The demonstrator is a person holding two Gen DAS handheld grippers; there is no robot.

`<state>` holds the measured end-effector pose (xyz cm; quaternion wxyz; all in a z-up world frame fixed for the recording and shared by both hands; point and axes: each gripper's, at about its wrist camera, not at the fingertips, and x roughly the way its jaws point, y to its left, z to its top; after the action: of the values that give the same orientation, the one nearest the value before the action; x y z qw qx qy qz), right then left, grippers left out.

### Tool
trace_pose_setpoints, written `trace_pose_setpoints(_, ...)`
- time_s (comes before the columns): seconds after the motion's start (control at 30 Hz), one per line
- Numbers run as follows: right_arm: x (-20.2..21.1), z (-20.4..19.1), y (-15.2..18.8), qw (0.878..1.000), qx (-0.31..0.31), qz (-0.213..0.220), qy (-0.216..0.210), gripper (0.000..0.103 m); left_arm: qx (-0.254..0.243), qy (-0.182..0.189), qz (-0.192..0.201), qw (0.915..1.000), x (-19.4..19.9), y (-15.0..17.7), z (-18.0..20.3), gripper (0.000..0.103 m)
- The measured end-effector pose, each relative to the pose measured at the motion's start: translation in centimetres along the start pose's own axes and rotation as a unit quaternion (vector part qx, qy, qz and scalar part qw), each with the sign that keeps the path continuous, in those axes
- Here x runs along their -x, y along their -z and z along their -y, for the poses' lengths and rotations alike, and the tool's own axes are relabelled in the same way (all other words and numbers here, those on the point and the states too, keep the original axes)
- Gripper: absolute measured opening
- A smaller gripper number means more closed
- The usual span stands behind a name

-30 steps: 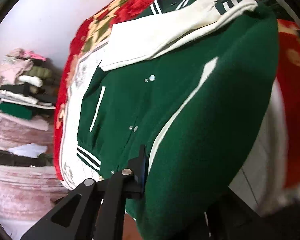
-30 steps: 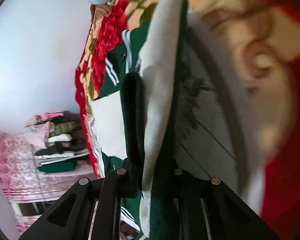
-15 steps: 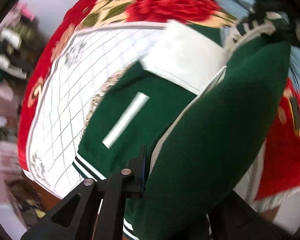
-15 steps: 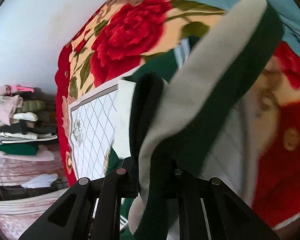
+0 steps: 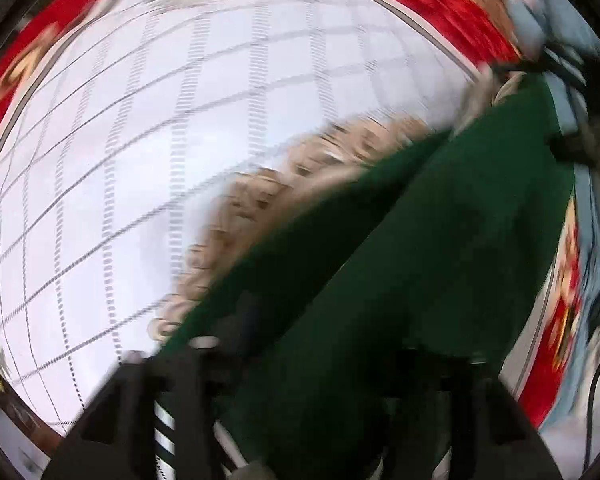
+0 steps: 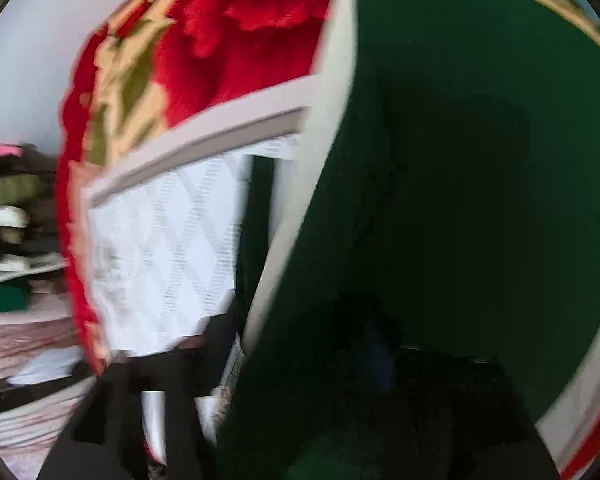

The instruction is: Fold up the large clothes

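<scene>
Releasing after a fold: left hand-held gripper (image 5: 320, 392) and right hand-held gripper (image 6: 300, 392) both opening, green jacket (image 5: 440, 260) draped between the jaws (heavy blur), over the white quilted bed cover (image 5: 180, 120). Next, probably: withdrawing clear, then smoothing.

This is a bedroom in a home. A bed fills both views, covered by a plush red blanket (image 6: 236, 32) printed with big roses and leaves, with a white quilted panel (image 5: 172, 128) of crossing stitched lines at its middle. Beside the bed, against a plain pale wall (image 6: 32, 52), a stack of folded clothes (image 6: 8, 216) sits on pink patterned fabric.
</scene>
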<state>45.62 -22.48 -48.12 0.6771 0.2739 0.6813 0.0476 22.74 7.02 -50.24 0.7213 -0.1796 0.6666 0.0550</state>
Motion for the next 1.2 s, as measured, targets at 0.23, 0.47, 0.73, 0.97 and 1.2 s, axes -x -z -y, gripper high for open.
trace_pose_setpoints(0.23, 4.4, 1.3, 1.4, 0.992, 0.017, -0.003, -0.128, 0.070, 0.114, -0.082, 0.052, 0.9888, 3.3, 0.1, -6.4, 0.086)
trace_pose_setpoints(0.47, 9.2, 9.0, 5.1, 0.998, 0.002, 0.057, -0.020, 0.070, 0.064, -0.210, 0.044, 0.9747, -0.1, -0.3, -5.0, 0.087)
trace_pose_setpoints(0.73, 7.9, 17.4, 5.3, 0.993, -0.050, 0.073, 0.077, 0.070, 0.092, -0.221, 0.036, 0.9701, -0.3, -1.9, -5.8, 0.086)
trace_pose_setpoints(0.97, 3.6, 22.7, 4.8, 0.989, -0.145, 0.020, 0.010, 0.062, 0.077, -0.223, 0.084, 0.9681, 5.5, -0.3, -2.5, 0.087)
trace_pose_setpoints(1.2, 6.7, 16.8, 8.6, 0.997, -0.036, -0.001, 0.067, 0.062, 0.135, -0.233, 0.061, 0.9613, 7.2, 4.1, -3.9, 0.087)
